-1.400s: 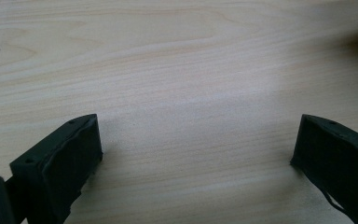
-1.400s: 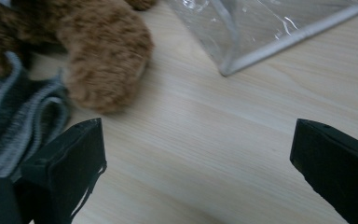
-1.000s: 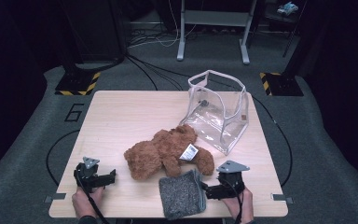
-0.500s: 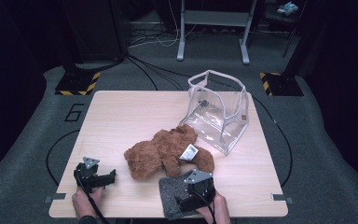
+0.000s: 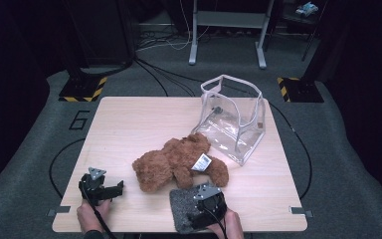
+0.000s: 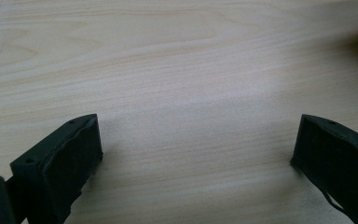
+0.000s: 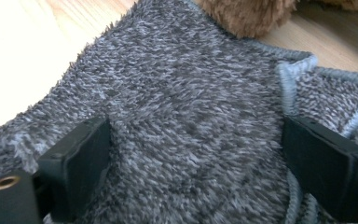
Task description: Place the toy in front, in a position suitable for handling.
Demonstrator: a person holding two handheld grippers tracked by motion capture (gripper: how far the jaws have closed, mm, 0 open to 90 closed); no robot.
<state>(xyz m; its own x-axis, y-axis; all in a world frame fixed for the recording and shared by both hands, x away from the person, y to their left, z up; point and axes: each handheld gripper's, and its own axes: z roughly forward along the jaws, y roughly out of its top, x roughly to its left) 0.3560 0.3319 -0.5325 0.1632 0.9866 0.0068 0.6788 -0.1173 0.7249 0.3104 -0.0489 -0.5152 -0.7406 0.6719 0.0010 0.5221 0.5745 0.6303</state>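
Grey cloth (image 5: 183, 211) long axis toward teddy (image 5: 179, 162); right tool (image 7: 196, 172) apart, closing over it.

a brown teddy bear (image 5: 179, 162) lies on its side mid-table, a white tag (image 5: 201, 162) on its body. just beyond it a clear plastic bag (image 5: 234, 117) stands open on the light wooden table (image 5: 129, 124). grey carpet (image 5: 35, 144) surrounds the table, with a yellow-and-black striped base (image 5: 82, 89) at far left.
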